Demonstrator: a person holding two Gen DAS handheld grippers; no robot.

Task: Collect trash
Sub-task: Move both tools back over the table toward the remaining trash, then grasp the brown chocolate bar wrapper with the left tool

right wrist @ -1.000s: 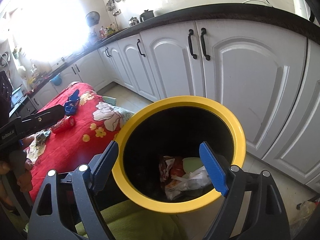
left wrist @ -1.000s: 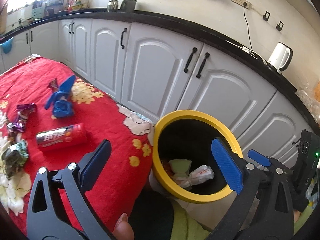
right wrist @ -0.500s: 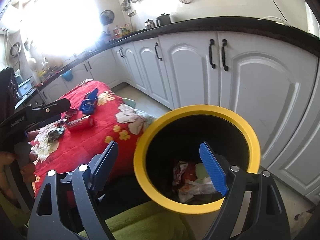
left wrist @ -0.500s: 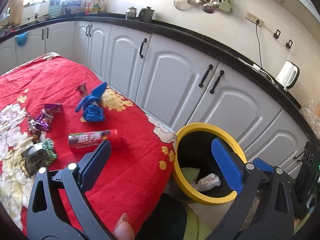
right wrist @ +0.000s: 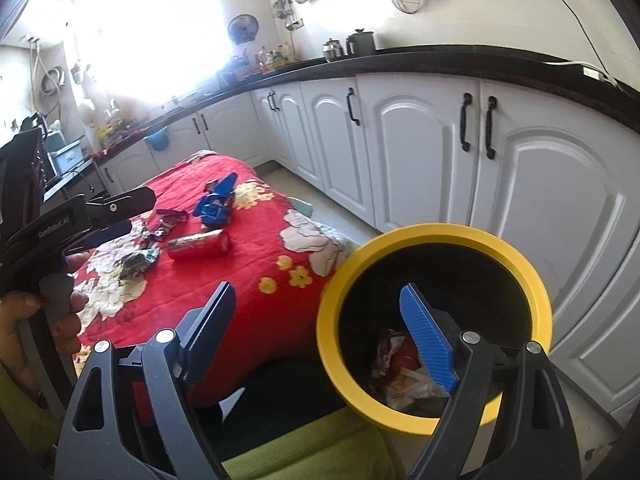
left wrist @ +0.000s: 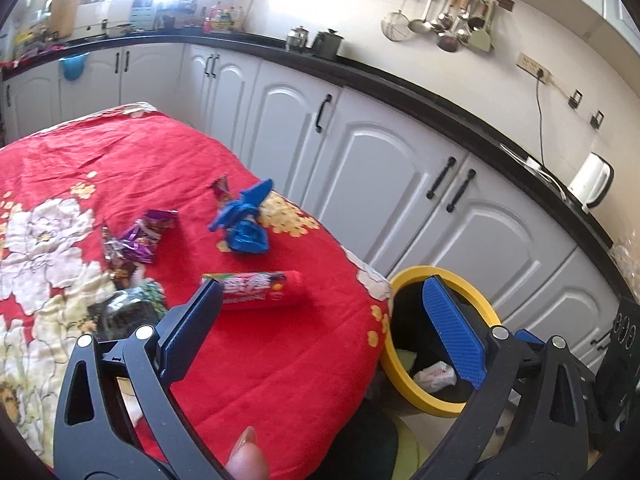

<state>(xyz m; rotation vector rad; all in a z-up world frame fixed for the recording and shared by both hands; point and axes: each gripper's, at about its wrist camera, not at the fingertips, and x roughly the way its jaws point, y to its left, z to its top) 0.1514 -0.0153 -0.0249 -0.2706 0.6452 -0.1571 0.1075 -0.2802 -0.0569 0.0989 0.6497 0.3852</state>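
Change: both views are now taking in more of the table than a second ago, and the bin is sitting further right and lower in frame; both grippers are still spread wide and empty.
Trash: a red tube (left wrist: 256, 289) is lying on its side near the table's bin-side edge; a blue wrapper (left wrist: 245, 224) is resting just beyond it; a purple wrapper (left wrist: 140, 236) is lying to the left, with a dark crumpled wrapper (left wrist: 128, 308) nearer the camera.
Bin: the bin (right wrist: 436, 236), yellow-rimmed and black inside, is standing on the floor just beside the table, already holding white and red wrappers (right wrist: 404, 372).
Left gripper: the left gripper (left wrist: 320, 320) is hovering with its jaws wide apart and nothing between them, one finger over the cloth near the tube, the other in front of the bin.
Right gripper: the right gripper (right wrist: 324, 332) is gaping open and empty, its blue pad showing against the bin's mouth.
Table: the table (left wrist: 120, 152) is wearing a red floral cloth.
Surroundings: white cabinets (left wrist: 384, 168) are running under a black counter (left wrist: 400, 80); a kettle (left wrist: 592, 178) is standing on it.
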